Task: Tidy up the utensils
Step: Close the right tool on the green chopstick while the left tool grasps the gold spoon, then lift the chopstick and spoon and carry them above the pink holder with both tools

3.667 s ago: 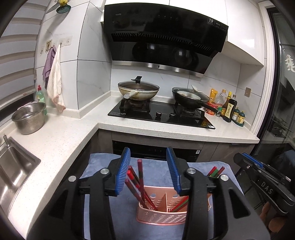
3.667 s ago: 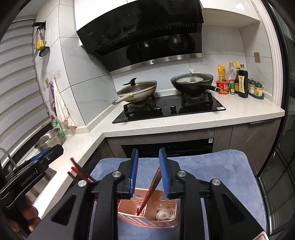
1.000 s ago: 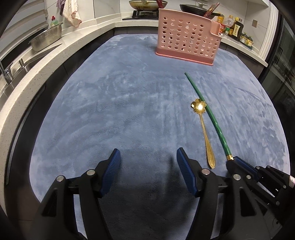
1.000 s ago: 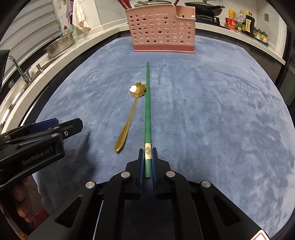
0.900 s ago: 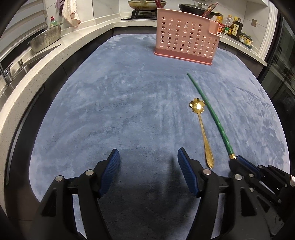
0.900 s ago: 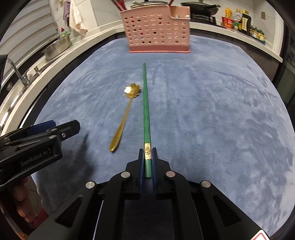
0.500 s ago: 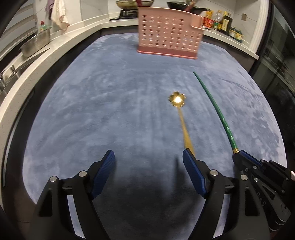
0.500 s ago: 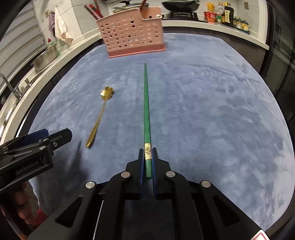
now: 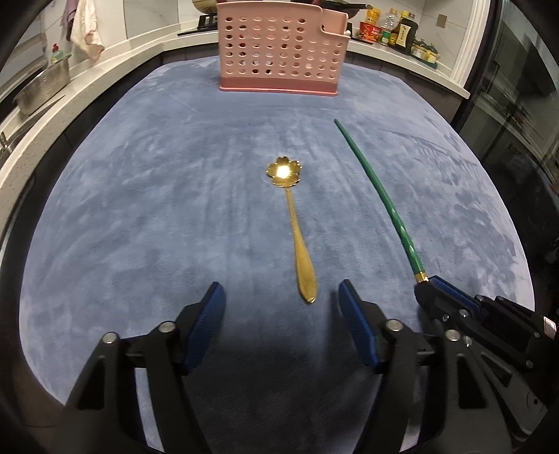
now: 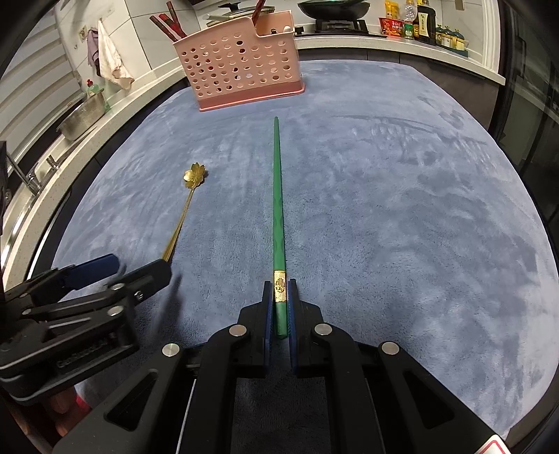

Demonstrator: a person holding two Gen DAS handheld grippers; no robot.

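Observation:
A gold spoon (image 9: 292,223) with a flower-shaped bowl lies on the blue mat (image 9: 157,181), handle toward me; it also shows in the right wrist view (image 10: 185,206). My left gripper (image 9: 281,297) is open, its fingertips on either side of the handle's end, just short of it. My right gripper (image 10: 279,290) is shut on the gold-banded end of a green chopstick (image 10: 277,195), which points toward the pink holder (image 10: 241,66). The chopstick (image 9: 377,195) and the right gripper (image 9: 450,300) also show in the left wrist view. The holder (image 9: 279,49) has red chopsticks in it.
The mat (image 10: 401,209) covers a table in a kitchen. A white counter (image 9: 87,80) runs along the left and back, with a steel colander (image 9: 42,87) and a sink on the left, a stove with pans and sauce bottles (image 10: 415,21) behind the holder.
My left gripper has moved right and forward, so the spoon's handle now lies between its open fingers. My right gripper keeps hold of the green chopstick and has swung a little right of the holder.

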